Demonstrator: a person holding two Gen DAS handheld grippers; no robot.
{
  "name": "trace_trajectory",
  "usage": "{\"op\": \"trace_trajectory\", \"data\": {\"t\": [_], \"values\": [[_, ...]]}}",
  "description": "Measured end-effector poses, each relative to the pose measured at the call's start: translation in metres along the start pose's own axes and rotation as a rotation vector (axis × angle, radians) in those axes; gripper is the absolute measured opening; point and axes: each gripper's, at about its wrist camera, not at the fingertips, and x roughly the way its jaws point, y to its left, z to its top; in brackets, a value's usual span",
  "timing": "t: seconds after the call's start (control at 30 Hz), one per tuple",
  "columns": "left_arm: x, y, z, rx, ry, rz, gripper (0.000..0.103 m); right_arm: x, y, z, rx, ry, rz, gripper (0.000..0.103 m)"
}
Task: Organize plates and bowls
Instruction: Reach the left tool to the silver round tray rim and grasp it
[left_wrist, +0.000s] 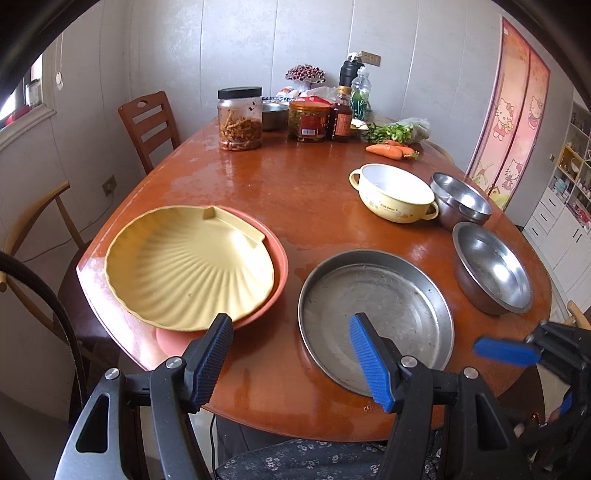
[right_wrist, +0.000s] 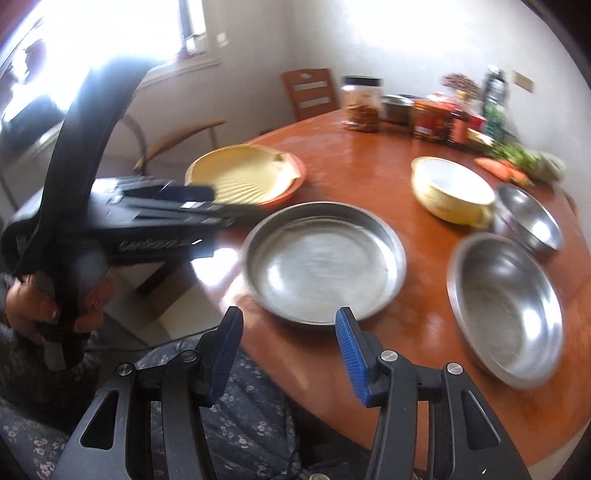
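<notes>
A yellow shell-shaped plate (left_wrist: 188, 266) lies on an orange plate (left_wrist: 279, 258) at the table's left. A round steel pan (left_wrist: 376, 314) sits at the front middle, also in the right wrist view (right_wrist: 325, 262). A steel bowl (left_wrist: 493, 267) stands to its right, two stacked steel bowls (left_wrist: 461, 199) behind it, and a yellow two-handled bowl (left_wrist: 395, 192) beside them. My left gripper (left_wrist: 291, 328) is open and empty, above the table's front edge between the plates and the pan. My right gripper (right_wrist: 288, 321) is open and empty, just before the pan's near rim.
Jars (left_wrist: 240, 118), bottles (left_wrist: 341, 114), a small steel bowl (left_wrist: 273, 114), greens and carrots (left_wrist: 391, 149) crowd the table's far side. Wooden chairs (left_wrist: 147, 125) stand at the left. A cabinet (left_wrist: 569, 192) is at the right. My lap is below the table edge.
</notes>
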Motion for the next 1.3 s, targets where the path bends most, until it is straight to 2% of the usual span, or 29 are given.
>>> {"op": "trace_trajectory", "data": {"t": [0.13, 0.3, 0.47, 0.57, 0.6, 0.73, 1.1, 1.3], "values": [[0.008, -0.002, -0.003, -0.007, 0.026, 0.005, 0.066, -0.005, -0.022, -0.002, 0.078, -0.015, -0.034, 0.057], [0.015, -0.007, -0.006, -0.005, 0.048, 0.017, 0.069, -0.003, -0.025, -0.004, 0.097, -0.026, -0.046, 0.057], [0.022, -0.009, -0.01, -0.018, 0.074, 0.009, 0.069, 0.006, -0.035, -0.003, 0.123, -0.043, -0.095, 0.057], [0.028, -0.009, -0.012, -0.028, 0.089, 0.013, 0.069, 0.014, -0.04, 0.0, 0.128, -0.045, -0.101, 0.055], [0.029, -0.009, -0.013, -0.029, 0.093, 0.015, 0.069, 0.016, -0.041, 0.001, 0.127, -0.047, -0.099, 0.051], [0.032, -0.011, -0.015, -0.033, 0.097, 0.006, 0.069, 0.026, -0.041, 0.006, 0.123, -0.054, -0.102, 0.046], [0.034, -0.016, -0.019, -0.061, 0.081, -0.038, 0.069, 0.04, -0.04, 0.009, 0.094, -0.069, -0.136, 0.044], [0.034, -0.023, -0.021, -0.04, 0.064, -0.013, 0.058, 0.043, -0.033, 0.01, 0.052, -0.069, -0.162, 0.035]]}}
